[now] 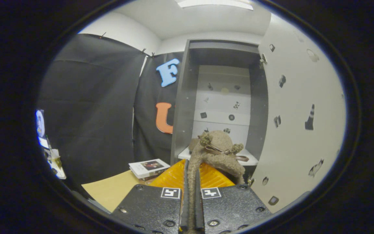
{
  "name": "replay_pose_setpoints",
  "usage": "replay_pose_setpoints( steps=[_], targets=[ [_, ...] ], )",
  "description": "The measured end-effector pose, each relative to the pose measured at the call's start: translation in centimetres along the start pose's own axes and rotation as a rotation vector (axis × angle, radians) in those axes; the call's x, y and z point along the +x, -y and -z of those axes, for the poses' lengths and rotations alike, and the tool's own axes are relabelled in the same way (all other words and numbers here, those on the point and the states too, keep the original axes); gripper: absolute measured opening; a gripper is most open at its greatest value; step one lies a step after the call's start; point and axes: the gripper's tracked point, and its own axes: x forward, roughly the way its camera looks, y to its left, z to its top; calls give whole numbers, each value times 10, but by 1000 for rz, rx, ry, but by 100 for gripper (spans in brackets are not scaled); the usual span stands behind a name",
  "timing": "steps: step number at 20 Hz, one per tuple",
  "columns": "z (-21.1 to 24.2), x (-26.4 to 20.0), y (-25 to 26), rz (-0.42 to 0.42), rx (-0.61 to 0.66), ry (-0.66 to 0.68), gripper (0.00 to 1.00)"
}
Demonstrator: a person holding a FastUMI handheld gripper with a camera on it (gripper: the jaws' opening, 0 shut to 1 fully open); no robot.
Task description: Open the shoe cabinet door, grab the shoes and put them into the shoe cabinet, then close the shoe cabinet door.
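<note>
A fuzzy tan shoe (218, 152) was held by the gripper (191, 172), its plush edge pinched between the two jaws, which were closed on it with only that strip of fabric between them. The shoe was seen to rise from the jaws and hang forward just ahead of them, with two pompoms and a brown ribbon bow (226, 151) on its upper part. It was held in front of the opening of the shoe cabinet (187, 97), close to the white shelf (250, 160) at the bottom of the opening; whether the shoe touched that shelf could not be told.

The cabinet door (297, 130) was swung wide open to the right of the shoe, its pale inner face dotted with small stickers. The cabinet's dark side walls and a light back panel (222, 100), also marked with small stickers, were seen beyond the shoe.

To the left of the jaws, a pale wooden counter (112, 191) was visible, and on it a book (148, 167) lay flat, just beside the cabinet's left wall. Black cloth (89, 113) was hung behind the counter.
</note>
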Motion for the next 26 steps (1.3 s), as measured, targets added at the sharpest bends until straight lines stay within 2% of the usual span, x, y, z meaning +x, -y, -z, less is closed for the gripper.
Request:
replay_pose_setpoints(
  steps=[4,7,10,12,17,19,23,26],
  targets=[
    [-51,32,20,16,61,0,10],
    [-70,68,39,42,40,-5,10],
    [-76,112,64,114,2,-3,10],
    [-67,143,75,148,-39,-30,10],
    [-28,224,93,119,-158,-92,11],
    [-6,255,100,132,-207,-129,10],
    [34,294,127,173,-287,-215,10],
    [47,318,155,206,-341,-216,11]
  ],
)
